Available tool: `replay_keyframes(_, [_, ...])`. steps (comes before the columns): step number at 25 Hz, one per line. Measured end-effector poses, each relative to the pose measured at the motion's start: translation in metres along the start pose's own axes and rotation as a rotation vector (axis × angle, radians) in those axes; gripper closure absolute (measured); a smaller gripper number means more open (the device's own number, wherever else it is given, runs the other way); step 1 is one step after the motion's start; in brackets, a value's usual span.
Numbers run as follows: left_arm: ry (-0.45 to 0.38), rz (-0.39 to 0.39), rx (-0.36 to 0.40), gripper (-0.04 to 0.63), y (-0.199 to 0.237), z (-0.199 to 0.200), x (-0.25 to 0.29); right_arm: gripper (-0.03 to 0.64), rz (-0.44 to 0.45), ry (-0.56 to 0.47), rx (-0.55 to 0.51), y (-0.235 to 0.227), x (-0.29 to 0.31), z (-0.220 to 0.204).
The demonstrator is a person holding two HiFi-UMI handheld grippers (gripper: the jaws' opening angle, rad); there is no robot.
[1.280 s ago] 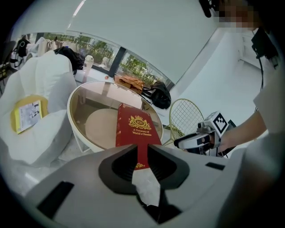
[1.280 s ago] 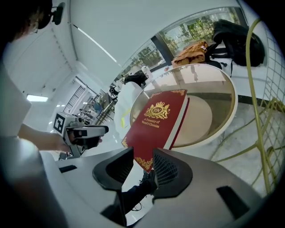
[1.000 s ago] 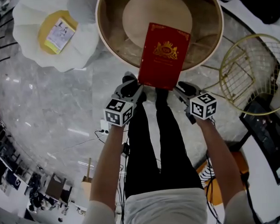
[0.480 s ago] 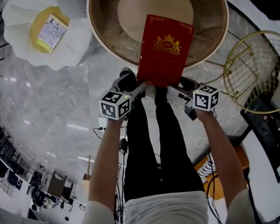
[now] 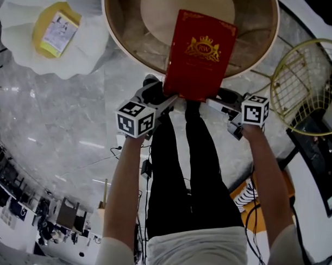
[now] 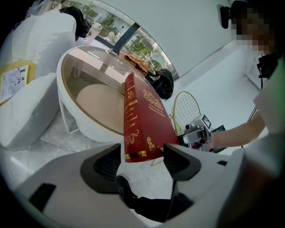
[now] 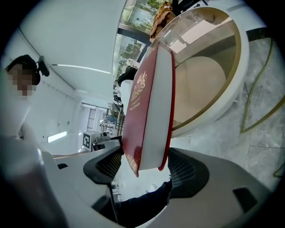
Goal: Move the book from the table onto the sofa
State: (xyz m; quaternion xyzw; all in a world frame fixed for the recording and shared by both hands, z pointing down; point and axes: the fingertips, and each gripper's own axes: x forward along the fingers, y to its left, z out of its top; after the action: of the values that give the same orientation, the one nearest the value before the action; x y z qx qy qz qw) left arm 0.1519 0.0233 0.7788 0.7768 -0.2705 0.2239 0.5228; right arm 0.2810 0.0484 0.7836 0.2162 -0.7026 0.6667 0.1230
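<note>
A red book with gold print lies on the round glass-topped table, its near end jutting over the rim towards me. My left gripper is at the book's near left corner and my right gripper at its near right corner. In the left gripper view the book's corner sits between the opening jaws with gaps at both pads. The right gripper view shows the book's page edge between the opening jaws, also untouched. The white sofa is at the upper left.
A yellow booklet lies on the white sofa cushion. A gold wire basket stands to the right of the table. My own legs in black trousers are below the grippers, on a grey marble floor.
Both marker cubes have shifted a little, the right one outward and rolled, the left one lower. The book has kept its place on the table's rim.
</note>
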Motion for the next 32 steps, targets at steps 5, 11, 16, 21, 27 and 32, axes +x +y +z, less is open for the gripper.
replay_keyframes(5, [0.023, -0.017, 0.009, 0.290, 0.003, 0.001, 0.001, 0.290, -0.040, -0.010, 0.013, -0.009, -0.004, 0.008])
replay_keyframes(11, [0.043, -0.051, 0.023, 0.290, -0.001, 0.001, 0.005, 0.284, -0.041, 0.022, 0.017, -0.014, 0.009, 0.003])
replay_keyframes(16, [0.046, -0.089, 0.047, 0.298, -0.007, 0.001, 0.011, 0.284, 0.002, 0.005, 0.052, -0.012, 0.021, 0.009])
replay_keyframes(21, [0.043, -0.105, 0.051, 0.305, -0.009, -0.001, 0.011, 0.285, -0.002, -0.009, 0.039, -0.010, 0.020, 0.009])
replay_keyframes(27, [0.045, -0.095, 0.067, 0.305, -0.018, -0.014, 0.009, 0.296, -0.025, 0.014, -0.048, -0.003, 0.013, 0.002])
replay_keyframes(32, [0.018, -0.075, 0.052, 0.305, -0.028, -0.020, 0.001, 0.296, -0.030, 0.050, -0.097, 0.007, 0.007, -0.001])
